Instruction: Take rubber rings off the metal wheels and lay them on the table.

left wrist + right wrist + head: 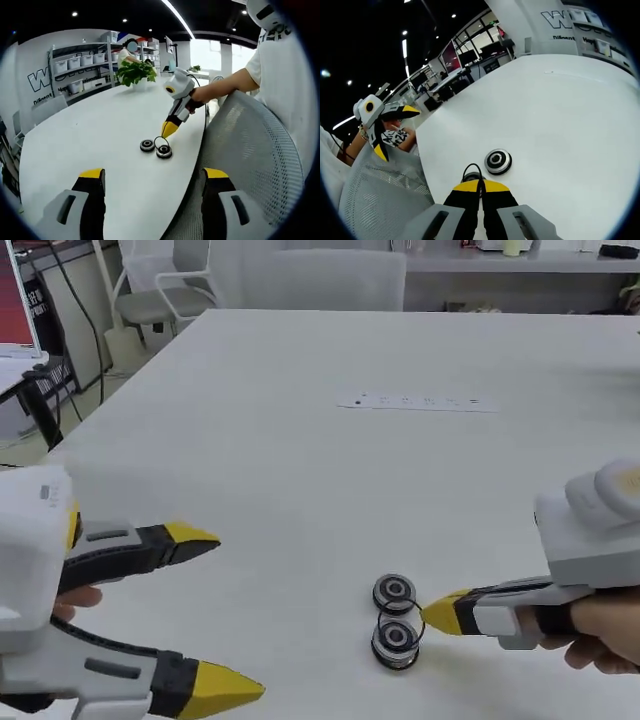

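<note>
Black rubber ring [160, 139], looped loosely off the nearer of 2 metal wheels [396, 638] on the table [300, 440], sits just left of the right gripper [428, 617], whose jaws look clamped on it, while the left gripper [238, 615] gapes well apart.

Bright ceiling strip light [172, 15] — soft shadows, fisheye-bent edges, mild blur

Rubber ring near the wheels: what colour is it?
Black; the rubber ring shows best in the left gripper view.
</note>
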